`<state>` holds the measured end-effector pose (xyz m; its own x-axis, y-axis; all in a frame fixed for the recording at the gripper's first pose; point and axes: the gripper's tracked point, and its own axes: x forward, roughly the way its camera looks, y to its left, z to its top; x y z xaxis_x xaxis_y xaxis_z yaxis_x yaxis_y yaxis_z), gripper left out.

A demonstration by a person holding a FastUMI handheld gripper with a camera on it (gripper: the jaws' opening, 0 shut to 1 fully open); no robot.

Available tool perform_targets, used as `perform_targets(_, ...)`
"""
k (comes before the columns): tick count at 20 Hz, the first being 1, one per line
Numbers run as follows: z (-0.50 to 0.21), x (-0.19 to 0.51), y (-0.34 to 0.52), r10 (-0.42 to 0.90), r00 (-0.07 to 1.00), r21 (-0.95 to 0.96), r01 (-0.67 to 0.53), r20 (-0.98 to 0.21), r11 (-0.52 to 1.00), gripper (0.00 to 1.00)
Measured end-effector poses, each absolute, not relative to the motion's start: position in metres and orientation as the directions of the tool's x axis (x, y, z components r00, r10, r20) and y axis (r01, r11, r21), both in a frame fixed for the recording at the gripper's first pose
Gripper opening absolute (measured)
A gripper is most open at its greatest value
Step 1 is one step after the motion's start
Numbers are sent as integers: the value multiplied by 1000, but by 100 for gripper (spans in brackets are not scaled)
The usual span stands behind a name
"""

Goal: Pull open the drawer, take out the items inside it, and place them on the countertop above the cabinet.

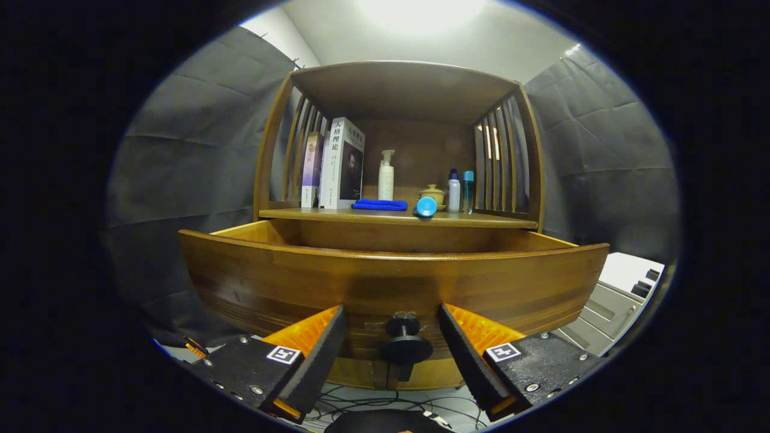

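Landmark: the drawer knob [405, 340], a dark round pull low on the middle of the drawer front [394, 285].
Gripper: the gripper [394, 340] faces the drawer front with the knob midway between its 2 fingers.
Fingers: spread wide, 1 on each side of the knob, with a clear gap on both sides; neither presses on it and nothing is held.
Drawer: the drawer [258, 230] stands pulled out toward the gripper, its front above and around the knob and its side walls running back to the cabinet.
Drawer contents: hidden behind the front panel from this low angle; I cannot tell what lies inside.
Countertop: the countertop [337, 214] sits above and beyond the knob, under the slatted hutch.
On the countertop: 2 books [334, 163] up and left of the knob, a blue cloth [379, 205] and a white pump bottle [386, 175] straight above it, a blue cap-like object [426, 207], a small lidded cup [432, 193] and 2 slim bottles [461, 191] up and slightly right.
Done, as I judge: the pull-open step looks complete, or close to it.
Left: lifting the items out and setting them on the countertop; whether any were already moved cannot be told.
Writing: the larger book's cover carries Chinese characters, roughly "人格理论"; the other book's print is too small to make out.
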<state>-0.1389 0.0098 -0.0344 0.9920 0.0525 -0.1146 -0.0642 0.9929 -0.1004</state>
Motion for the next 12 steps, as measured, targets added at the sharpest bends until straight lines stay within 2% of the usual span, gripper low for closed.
perform_targets(12, -33, -90, 20, 42, 991, -89, -53, -125, 995, 95)
